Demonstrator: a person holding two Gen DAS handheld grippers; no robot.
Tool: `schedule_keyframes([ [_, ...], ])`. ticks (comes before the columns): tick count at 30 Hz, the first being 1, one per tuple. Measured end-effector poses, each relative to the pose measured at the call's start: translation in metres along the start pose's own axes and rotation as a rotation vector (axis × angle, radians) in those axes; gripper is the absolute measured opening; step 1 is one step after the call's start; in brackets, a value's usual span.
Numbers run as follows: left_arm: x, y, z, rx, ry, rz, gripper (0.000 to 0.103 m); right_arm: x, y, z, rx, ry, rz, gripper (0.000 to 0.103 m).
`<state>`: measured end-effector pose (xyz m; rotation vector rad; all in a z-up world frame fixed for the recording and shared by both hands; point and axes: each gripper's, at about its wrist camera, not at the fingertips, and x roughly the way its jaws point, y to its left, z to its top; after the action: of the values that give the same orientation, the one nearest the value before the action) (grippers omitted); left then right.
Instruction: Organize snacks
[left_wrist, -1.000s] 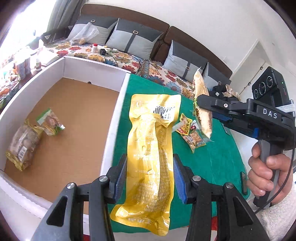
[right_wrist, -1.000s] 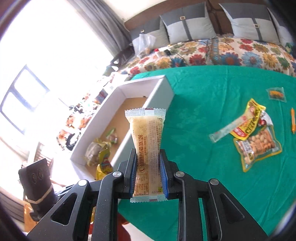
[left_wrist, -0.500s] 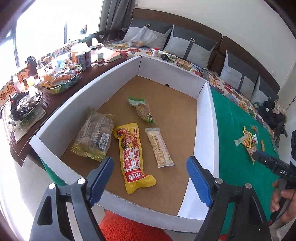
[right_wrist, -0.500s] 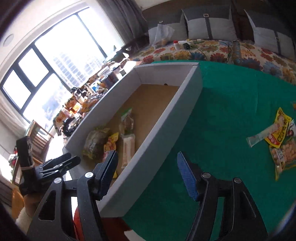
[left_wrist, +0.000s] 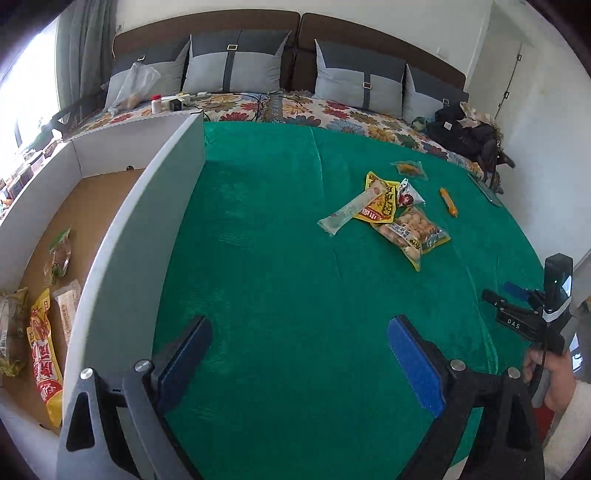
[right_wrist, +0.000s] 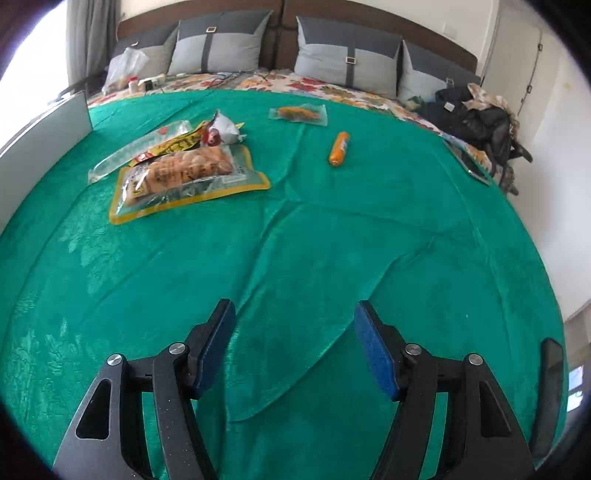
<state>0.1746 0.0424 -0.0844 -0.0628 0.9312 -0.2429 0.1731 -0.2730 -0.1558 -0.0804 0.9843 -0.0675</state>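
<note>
Both grippers are empty with their jaws wide apart: the left gripper (left_wrist: 299, 354) hangs over the near part of the green cloth (left_wrist: 280, 266) beside the box (left_wrist: 122, 236), and the right gripper (right_wrist: 293, 349) over the cloth's near right part.

The snacks left to sort lie toward the far edge of the cloth. A nut bag (right_wrist: 184, 175) sits in a small pile on a yellow packet (left_wrist: 380, 206), with a clear stick pack (left_wrist: 349, 212) and a white pouch (right_wrist: 221, 131) touching it. The orange sausage (right_wrist: 339, 148) and a flat clear pack (right_wrist: 299, 113) lie apart, further right. The box, along the left edge, already holds several packets (left_wrist: 44, 350).

The next pick is probably best taken from the loose items first. The sausage is round and may roll, so close across its middle, jaws square to its length. For the pile, lift the top bag by an edge; what lies beneath it is hard to make out.
</note>
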Motion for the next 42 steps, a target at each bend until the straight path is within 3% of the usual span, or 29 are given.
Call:
schedule_keyframes([
  [3,0.044,-0.015,0.006,0.023,0.032,0.041,0.095,0.008,-0.019,-0.003,0.057,-0.011,0.009,0.081],
  [10,0.124,-0.029,0.015,0.049,0.084,0.115,0.097,0.015,-0.035,-0.003,0.143,0.019,0.048,0.09],
  [13,0.124,-0.037,0.009,0.073,0.013,0.148,0.098,0.013,-0.033,-0.007,0.147,0.019,0.05,0.091],
  [18,0.125,-0.032,0.011,0.048,0.022,0.158,0.103,0.013,-0.035,-0.009,0.153,0.021,0.046,0.093],
  [42,0.126,-0.031,0.011,0.045,0.022,0.154,0.103,0.013,-0.035,-0.009,0.155,0.021,0.046,0.093],
])
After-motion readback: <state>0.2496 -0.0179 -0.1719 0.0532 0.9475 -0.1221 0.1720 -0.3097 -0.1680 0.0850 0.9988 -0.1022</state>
